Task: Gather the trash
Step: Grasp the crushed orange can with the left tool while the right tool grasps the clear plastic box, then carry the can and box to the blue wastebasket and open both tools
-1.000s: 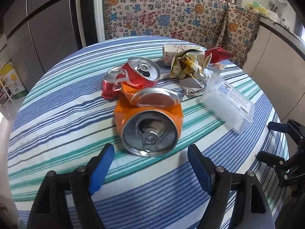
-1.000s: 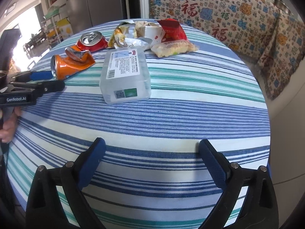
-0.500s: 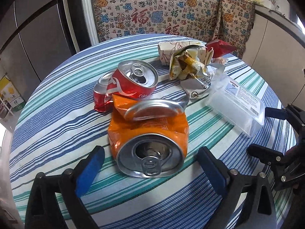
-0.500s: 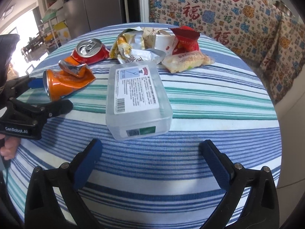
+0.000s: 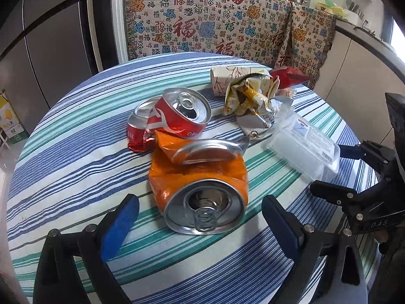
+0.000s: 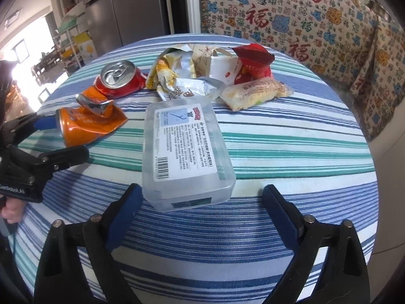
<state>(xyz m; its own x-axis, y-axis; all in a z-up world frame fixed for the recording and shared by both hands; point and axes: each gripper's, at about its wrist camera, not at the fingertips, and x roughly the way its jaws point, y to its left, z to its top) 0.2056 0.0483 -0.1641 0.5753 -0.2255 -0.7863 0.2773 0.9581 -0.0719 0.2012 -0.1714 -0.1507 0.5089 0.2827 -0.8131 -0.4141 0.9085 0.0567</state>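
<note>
A crushed orange can (image 5: pixel 200 190) lies on the striped round table (image 5: pixel 71 152), its open end between the tips of my open left gripper (image 5: pixel 200 215). It also shows in the right wrist view (image 6: pixel 86 124). Behind it lies a crushed red can (image 5: pixel 172 119). A clear plastic box with a label (image 6: pixel 184 152) lies with its near end between the tips of my open right gripper (image 6: pixel 202 200). It also shows in the left wrist view (image 5: pixel 303 149). Crumpled yellow and silver wrappers (image 6: pixel 174 76), a red packet (image 6: pixel 253 58) and a clear snack packet (image 6: pixel 255 91) lie further back.
A small printed paper box (image 5: pixel 227 78) sits behind the wrappers. A bench with patterned cloth (image 5: pixel 215 25) runs behind the table. A grey fridge (image 6: pixel 131 12) stands at the back left. The table edge lies just under both grippers.
Both grippers have moved forward. The orange can now sits between the left fingertips and the plastic box between the right fingertips. Both stay open.
</note>
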